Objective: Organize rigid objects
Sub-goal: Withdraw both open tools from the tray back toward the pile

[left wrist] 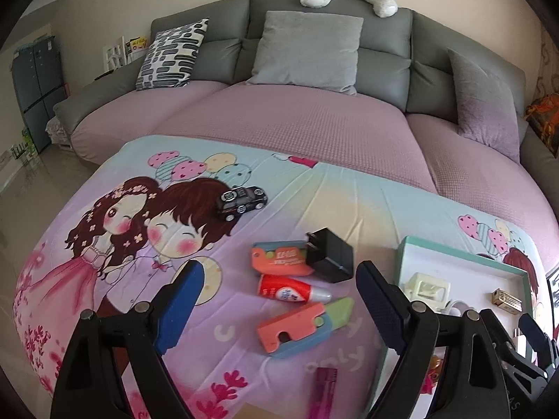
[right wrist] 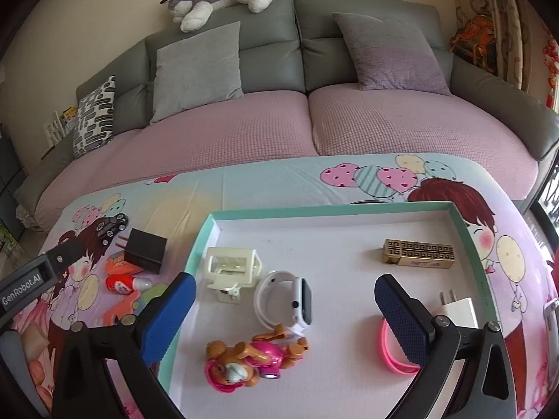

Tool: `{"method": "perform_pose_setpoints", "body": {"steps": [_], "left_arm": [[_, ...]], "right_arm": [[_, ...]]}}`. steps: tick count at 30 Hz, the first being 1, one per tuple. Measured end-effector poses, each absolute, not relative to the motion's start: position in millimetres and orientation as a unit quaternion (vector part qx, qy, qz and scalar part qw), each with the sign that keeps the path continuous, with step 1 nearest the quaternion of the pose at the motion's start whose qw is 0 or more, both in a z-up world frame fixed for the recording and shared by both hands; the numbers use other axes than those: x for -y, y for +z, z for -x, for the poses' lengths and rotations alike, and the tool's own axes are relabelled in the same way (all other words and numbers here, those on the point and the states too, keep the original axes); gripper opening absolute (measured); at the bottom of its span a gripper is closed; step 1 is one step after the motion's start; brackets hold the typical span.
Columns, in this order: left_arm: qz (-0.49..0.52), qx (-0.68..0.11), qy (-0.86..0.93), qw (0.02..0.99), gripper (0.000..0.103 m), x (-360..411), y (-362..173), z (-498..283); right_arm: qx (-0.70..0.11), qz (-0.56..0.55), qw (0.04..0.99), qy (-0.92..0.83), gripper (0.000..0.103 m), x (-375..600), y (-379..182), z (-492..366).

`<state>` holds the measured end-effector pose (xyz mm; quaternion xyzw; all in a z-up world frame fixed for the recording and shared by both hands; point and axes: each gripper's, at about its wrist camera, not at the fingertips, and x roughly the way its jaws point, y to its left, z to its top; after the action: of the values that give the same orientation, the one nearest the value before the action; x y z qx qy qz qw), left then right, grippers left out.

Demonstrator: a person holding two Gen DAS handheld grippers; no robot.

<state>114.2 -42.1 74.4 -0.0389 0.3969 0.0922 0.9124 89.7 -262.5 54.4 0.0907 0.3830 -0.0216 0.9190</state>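
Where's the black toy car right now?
Left wrist view: the black toy car sits on the cartoon sheet, beyond the black charger, outside the tray.

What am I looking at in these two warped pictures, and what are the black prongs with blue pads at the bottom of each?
The prongs are two hand-held grippers, one in each of a person's hands. A wide-angle camera on each looks out along its two fingers, which bends the room.

The left camera shows the left gripper, open and empty, above a cartoon-print cloth. On the cloth lie a black toy car, a black charger, a red and white tube and two orange and green plastic pieces.

The right camera shows the right gripper, also open and empty, over a shallow mint-edged box. Already inside are a cream holder, a white watch, a toy puppy, a gold case, a white plug and a pink band.

A grey sofa stands behind.
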Motion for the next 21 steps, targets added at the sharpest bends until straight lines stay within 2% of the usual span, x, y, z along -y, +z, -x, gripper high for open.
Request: {"method": "perform_pose_setpoints", "body": {"steps": [10,21], "left_arm": [[0.074,-0.414,0.141,0.896,0.089,-16.4,60.8,-95.5],[0.11,-0.43,0.167,0.88,0.089,-66.5,45.3,-83.6]], "right_arm": [[-0.401,-0.072,0.91,0.075,0.103,195.3,50.2,-91.3],[-0.417,-0.035,0.904,0.092,0.103,162.6,41.3,-91.8]]}}
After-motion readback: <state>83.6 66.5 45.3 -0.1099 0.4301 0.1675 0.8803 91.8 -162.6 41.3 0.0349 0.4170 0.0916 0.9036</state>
